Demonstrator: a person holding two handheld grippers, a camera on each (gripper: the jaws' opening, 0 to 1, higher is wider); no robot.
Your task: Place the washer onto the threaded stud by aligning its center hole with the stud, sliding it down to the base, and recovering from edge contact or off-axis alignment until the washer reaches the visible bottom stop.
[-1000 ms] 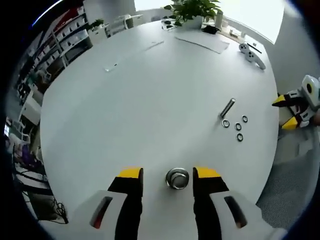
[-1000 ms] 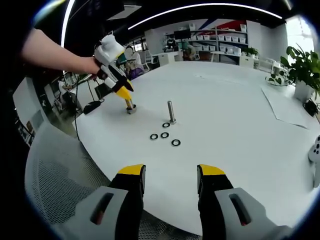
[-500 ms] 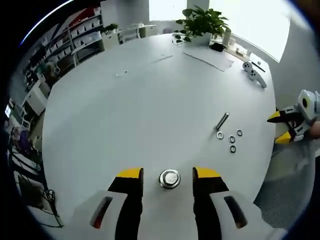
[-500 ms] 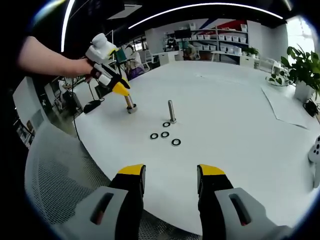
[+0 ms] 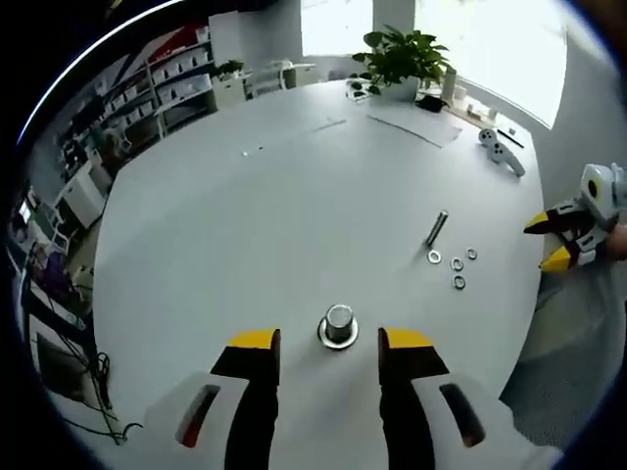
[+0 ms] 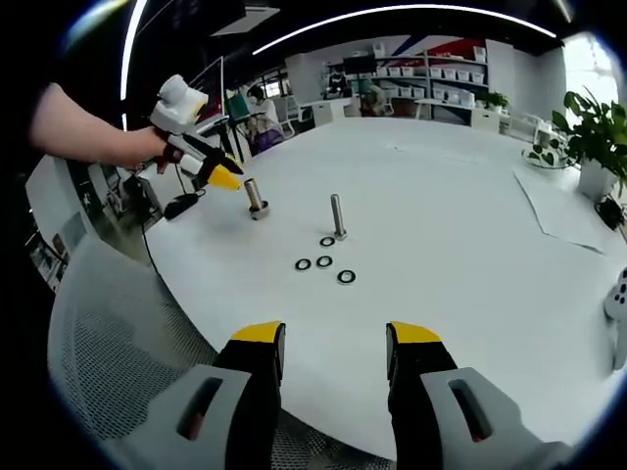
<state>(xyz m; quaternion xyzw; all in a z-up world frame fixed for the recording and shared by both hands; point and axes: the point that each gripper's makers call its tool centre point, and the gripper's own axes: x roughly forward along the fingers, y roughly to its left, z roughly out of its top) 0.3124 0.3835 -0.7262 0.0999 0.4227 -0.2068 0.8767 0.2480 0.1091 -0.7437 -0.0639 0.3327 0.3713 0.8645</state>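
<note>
Left gripper (image 5: 332, 340): yellow-tipped jaws spread apart, gripping nothing; in the right gripper view this gripper (image 6: 221, 177) is held in a person's hand (image 6: 147, 147), above the table's near left edge.
Short stud (image 5: 339, 325): a stubby metal post on a round base, upright on the table, just ahead of the left gripper's jaws, touching neither jaw. In the right gripper view the same post (image 6: 256, 199) stands just beside the left gripper's tips.
Right gripper (image 6: 332, 341): jaws apart, empty, poised over the near table edge; in the left gripper view it (image 5: 552, 242) sits at the far right.
Threaded stud (image 6: 337, 217): slim, upright, near the table's middle, well apart from the right gripper's jaws.
Washers (image 6: 324, 261): four small rings lying flat on the table, one touching or just beside the stud's foot, three close by toward the right gripper.
Table (image 6: 460, 225): wide, white, round.
Surroundings: potted plant (image 6: 592, 137) at the right, game controller (image 5: 502, 153), shelving (image 6: 431, 78) at the back.
</note>
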